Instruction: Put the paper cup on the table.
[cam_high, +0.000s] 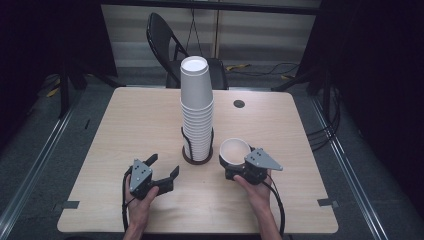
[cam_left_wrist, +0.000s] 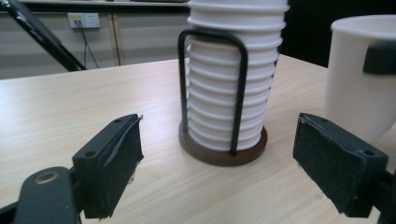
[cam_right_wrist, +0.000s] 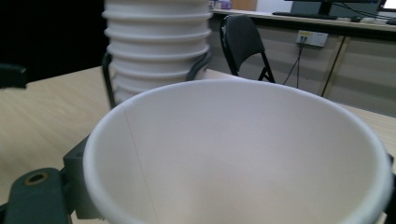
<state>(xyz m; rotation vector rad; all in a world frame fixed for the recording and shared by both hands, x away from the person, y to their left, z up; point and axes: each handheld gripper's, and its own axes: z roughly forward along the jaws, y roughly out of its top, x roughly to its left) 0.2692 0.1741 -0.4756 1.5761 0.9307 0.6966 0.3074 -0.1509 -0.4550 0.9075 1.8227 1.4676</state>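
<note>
A tall stack of white paper cups (cam_high: 196, 110) stands in a black wire holder on a dark round base (cam_high: 196, 159) at the table's middle. My right gripper (cam_high: 237, 159) is shut on a single white cup (cam_high: 235, 150), held upright with its mouth up, just right of the holder. In the right gripper view this cup (cam_right_wrist: 243, 154) looms close, with the stack (cam_right_wrist: 156, 46) behind it. My left gripper (cam_high: 164, 165) stands open and holds nothing, in front and to the left of the holder. Its view looks between the pads (cam_left_wrist: 119, 163) at the stack (cam_left_wrist: 233, 93) and base (cam_left_wrist: 219, 151), and the held cup (cam_left_wrist: 359, 93) is at the right.
The wooden table (cam_high: 125, 125) has a small dark grommet (cam_high: 239, 104) at the back right. A black folding chair (cam_high: 165, 40) stands behind the far edge. Cables lie on the floor to the right of the table.
</note>
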